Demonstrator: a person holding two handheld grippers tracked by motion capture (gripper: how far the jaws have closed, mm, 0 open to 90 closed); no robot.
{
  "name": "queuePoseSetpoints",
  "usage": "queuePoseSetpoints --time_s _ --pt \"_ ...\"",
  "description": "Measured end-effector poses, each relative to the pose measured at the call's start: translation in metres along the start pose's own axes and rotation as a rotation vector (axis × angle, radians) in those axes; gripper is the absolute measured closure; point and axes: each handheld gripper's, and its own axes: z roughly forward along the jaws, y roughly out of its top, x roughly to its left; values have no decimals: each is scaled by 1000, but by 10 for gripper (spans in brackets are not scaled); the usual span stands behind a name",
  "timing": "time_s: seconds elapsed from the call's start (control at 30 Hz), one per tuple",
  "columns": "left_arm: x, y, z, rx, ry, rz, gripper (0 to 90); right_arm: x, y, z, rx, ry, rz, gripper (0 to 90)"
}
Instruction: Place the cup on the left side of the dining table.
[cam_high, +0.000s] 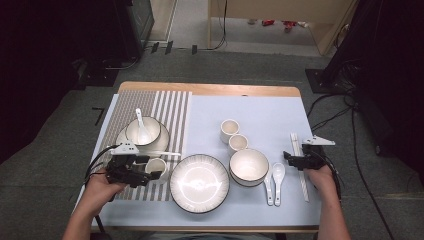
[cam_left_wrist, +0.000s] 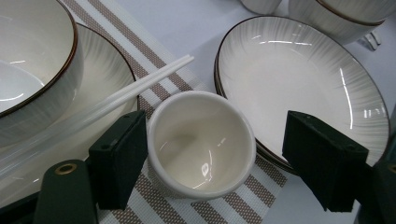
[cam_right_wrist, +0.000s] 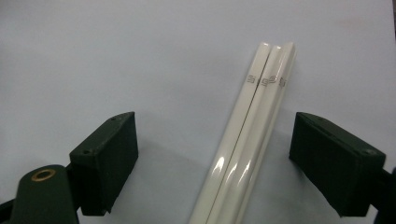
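Tools both gape: my left tool (cam_left_wrist: 205, 158) straddles one of three small white ceramic cups (cam_left_wrist: 201, 143), my right tool (cam_right_wrist: 224, 163) one of two white chopstick pairs (cam_right_wrist: 247, 140).

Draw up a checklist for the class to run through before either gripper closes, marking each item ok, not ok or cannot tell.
1. Left gripper jaws open around the small cup: ok.
2. Both jaws touching the cup: not ok; one is at the rim, the other stands apart, over the plate.
3. Cup upright on the striped mat: ok.
4. Chopsticks on the mat clear of the cup: cannot tell.
5. Right gripper open with the chopsticks between its jaws: ok.
6. Those chopsticks centred between the jaws: not ok; nearer one jaw.
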Motion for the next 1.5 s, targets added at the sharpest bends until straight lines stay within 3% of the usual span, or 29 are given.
queuePoseSetpoints --time_s 0.07,0.5,0.87,1.5 --pt "0 0 0 1 -15 3 231 0 0 0 0 0 0 151" --pt "0 -2 -9 -9 9 7 229 0 0 0 0 0 0 152" --pt "2 -7 -16 -25 18 33 230 0 0 0 0 -1 0 151" --pt "6 -17 -27 -15 -5 56 233 0 0 0 0 -1 0 152"
